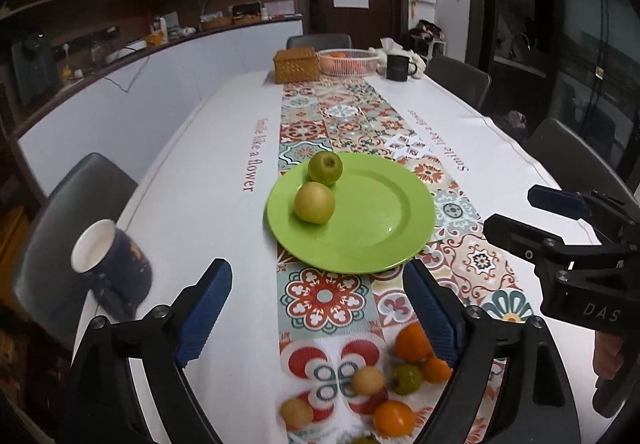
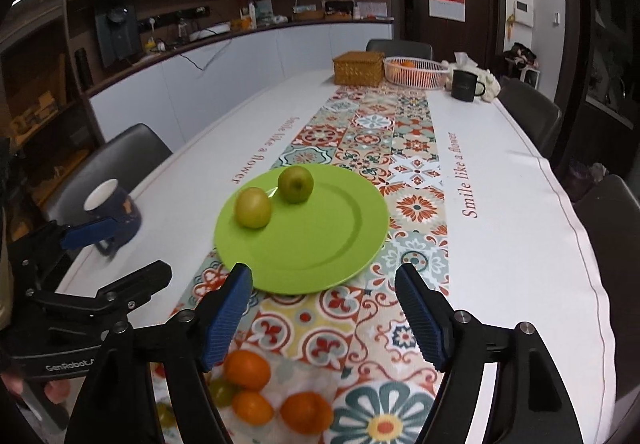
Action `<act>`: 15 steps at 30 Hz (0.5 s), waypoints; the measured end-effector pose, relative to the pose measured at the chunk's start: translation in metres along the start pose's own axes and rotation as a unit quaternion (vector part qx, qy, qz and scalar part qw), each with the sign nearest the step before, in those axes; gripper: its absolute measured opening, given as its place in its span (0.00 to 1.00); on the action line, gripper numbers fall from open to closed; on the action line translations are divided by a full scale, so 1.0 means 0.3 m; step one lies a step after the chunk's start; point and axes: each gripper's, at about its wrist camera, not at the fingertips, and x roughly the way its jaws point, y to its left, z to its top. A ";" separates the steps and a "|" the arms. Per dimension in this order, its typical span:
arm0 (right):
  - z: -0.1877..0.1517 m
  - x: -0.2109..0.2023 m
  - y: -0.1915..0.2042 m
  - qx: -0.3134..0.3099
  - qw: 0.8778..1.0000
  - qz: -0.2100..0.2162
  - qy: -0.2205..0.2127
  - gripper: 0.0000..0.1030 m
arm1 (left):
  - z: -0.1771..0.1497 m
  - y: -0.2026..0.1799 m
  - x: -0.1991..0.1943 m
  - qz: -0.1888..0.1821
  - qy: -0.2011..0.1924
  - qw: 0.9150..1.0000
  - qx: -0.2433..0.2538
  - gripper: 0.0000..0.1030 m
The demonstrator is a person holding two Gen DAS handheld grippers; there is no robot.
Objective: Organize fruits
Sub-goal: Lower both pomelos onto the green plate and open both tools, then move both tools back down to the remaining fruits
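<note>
A green plate sits mid-table on the patterned runner. On its left part lie a green apple and a yellow-green pear. Several loose fruits lie at the near edge: oranges, small green and yellow ones. My left gripper is open and empty above that pile. My right gripper is open and empty, just short of the plate; it also shows in the left wrist view.
A dark blue mug stands at the left table edge. At the far end are a wicker box, a white basket with oranges and a black mug. Chairs surround the table.
</note>
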 end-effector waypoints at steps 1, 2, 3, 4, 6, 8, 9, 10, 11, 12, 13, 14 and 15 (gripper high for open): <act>-0.002 -0.012 0.002 -0.002 1.000 -0.001 -0.003 0.72 | -0.004 -0.002 -0.016 -0.001 -0.002 1.000 -0.002 0.88; -0.006 -0.036 0.005 -0.004 1.000 -0.002 -0.009 0.72 | -0.009 -0.005 -0.038 -0.002 -0.004 1.000 -0.005 0.88; -0.010 -0.053 0.006 -0.005 1.000 -0.001 -0.013 0.73 | -0.014 -0.007 -0.053 -0.001 -0.006 1.000 -0.007 0.89; -0.013 -0.062 0.007 -0.006 1.000 0.000 -0.015 0.74 | -0.019 -0.012 -0.069 0.001 -0.008 1.000 -0.006 0.89; -0.027 -0.094 0.010 -0.011 1.000 0.000 -0.022 0.76 | -0.031 -0.025 -0.096 0.004 -0.010 1.000 -0.003 0.90; -0.040 -0.118 0.011 -0.017 1.000 0.000 -0.027 0.76 | -0.044 -0.035 -0.116 0.006 -0.009 1.000 -0.002 0.90; -0.048 -0.128 0.010 -0.018 0.999 0.000 -0.028 0.76 | -0.052 -0.038 -0.128 0.006 -0.010 1.000 -0.003 0.90; -0.055 -0.134 0.008 -0.018 0.999 0.002 -0.028 0.76 | -0.060 -0.041 -0.141 0.005 -0.011 1.000 -0.004 0.90; -0.067 -0.144 0.005 -0.017 0.999 0.003 -0.028 0.76 | -0.073 -0.047 -0.158 0.004 -0.013 1.000 -0.003 0.90; -0.074 -0.149 0.005 -0.017 0.999 0.003 -0.027 0.76 | -0.082 -0.053 -0.165 0.004 -0.013 1.000 -0.001 0.90; -0.083 -0.156 0.005 -0.017 0.999 0.002 -0.027 0.76 | -0.090 -0.058 -0.173 0.006 -0.014 1.000 0.002 0.90; -0.093 -0.163 0.006 -0.017 0.999 0.001 -0.027 0.76 | -0.102 -0.064 -0.182 0.009 -0.015 1.000 0.006 0.90; -0.105 -0.169 0.005 -0.018 0.999 0.001 -0.026 0.76 | -0.111 -0.071 -0.188 0.011 -0.015 1.000 0.009 0.90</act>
